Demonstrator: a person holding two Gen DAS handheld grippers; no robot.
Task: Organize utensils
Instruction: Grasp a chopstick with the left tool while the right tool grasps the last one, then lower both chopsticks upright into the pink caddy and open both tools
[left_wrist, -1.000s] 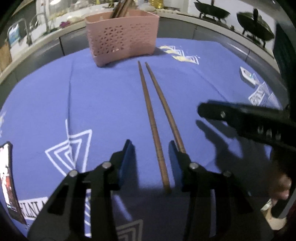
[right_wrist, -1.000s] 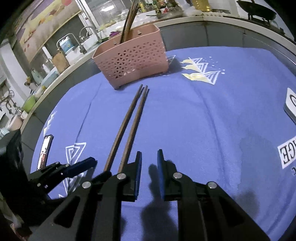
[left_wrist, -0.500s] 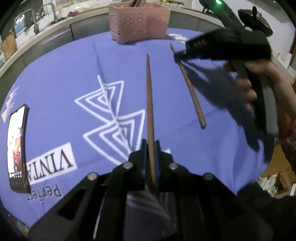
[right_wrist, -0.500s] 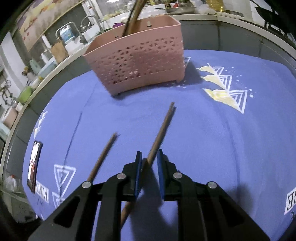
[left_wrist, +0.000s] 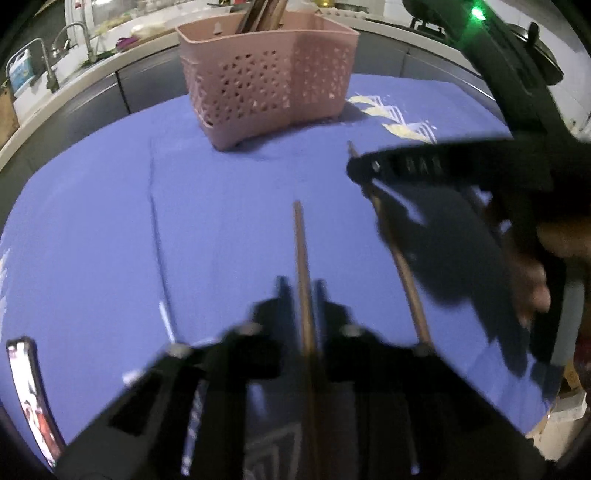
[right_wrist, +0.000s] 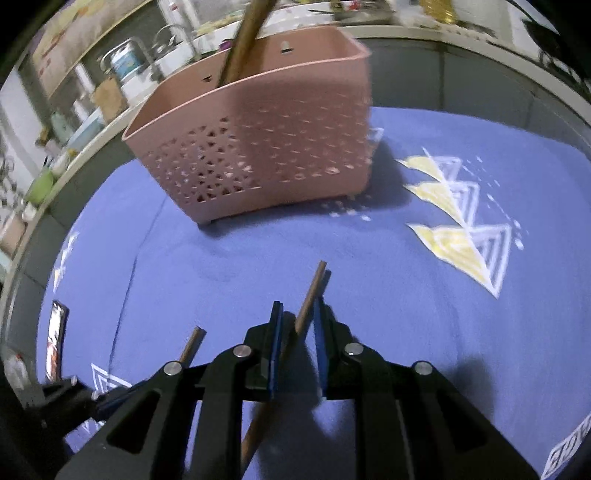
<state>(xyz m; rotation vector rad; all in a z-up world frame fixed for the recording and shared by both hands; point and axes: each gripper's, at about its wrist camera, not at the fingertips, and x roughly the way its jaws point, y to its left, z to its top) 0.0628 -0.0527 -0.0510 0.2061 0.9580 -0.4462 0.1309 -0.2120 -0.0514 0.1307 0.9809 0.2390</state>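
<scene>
Blue patterned tablecloth (right_wrist: 229, 258), kitchen counter behind, pink basket (right_wrist: 258, 147) w/ chopsticks already standing in it. Mid-carry step: left gripper (left_wrist: 301, 291) clenched on one chopstick (left_wrist: 303, 266), right gripper (right_wrist: 297, 325) clenched on other chopstick (right_wrist: 308, 299), both lifted off cloth, aimed at basket. Next prob: raise tips over rim, drop in.

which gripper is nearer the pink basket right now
Right. The right gripper, shut on a chopstick, is close in front of the pink basket; the left gripper sits further back.
</scene>
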